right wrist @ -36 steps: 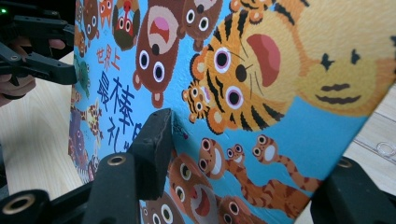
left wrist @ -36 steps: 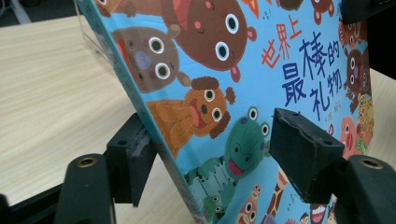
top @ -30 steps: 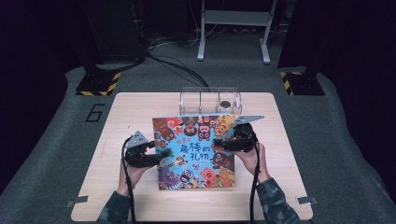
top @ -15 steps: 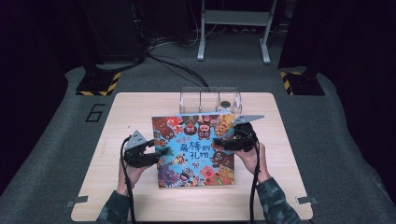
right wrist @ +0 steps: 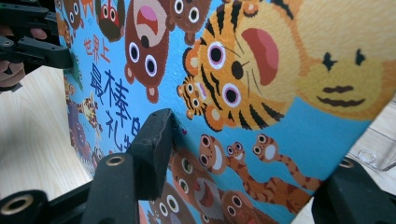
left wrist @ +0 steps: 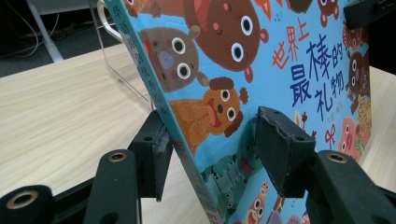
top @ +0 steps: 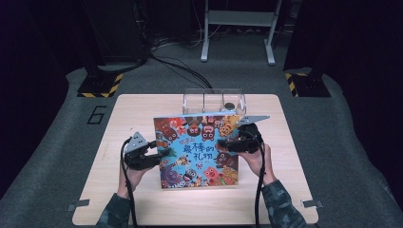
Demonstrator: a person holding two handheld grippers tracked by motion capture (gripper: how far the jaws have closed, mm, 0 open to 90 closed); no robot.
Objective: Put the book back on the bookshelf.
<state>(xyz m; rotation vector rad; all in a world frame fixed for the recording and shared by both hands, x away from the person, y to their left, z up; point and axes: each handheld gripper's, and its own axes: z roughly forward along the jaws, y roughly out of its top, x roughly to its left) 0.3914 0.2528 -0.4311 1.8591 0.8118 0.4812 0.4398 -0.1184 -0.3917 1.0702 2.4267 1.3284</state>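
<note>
A picture book [top: 197, 149] with a blue cover full of cartoon animals is held tilted above the wooden table [top: 142, 114]. My right gripper [top: 225, 144] is shut on its right edge. In the right gripper view one pad [right wrist: 154, 149] presses on the cover and the other jaw sits behind the book [right wrist: 280, 93]. My left gripper [top: 159, 156] straddles the spine edge. Its jaws have just been closing, with the book [left wrist: 224, 60] between them. One pad [left wrist: 156, 149] sits by the spine, while the other pad [left wrist: 280, 149] looks just off the cover.
A clear plastic box [top: 214, 100] with dividers stands at the table's far edge, right behind the book, with a small dark thing inside. Bare wood lies to the left, right and front of the book. Cables and stand feet are on the floor beyond.
The left gripper's jaws stand a little closer around the book's spine edge. Both hands and the book have kept their place.
</note>
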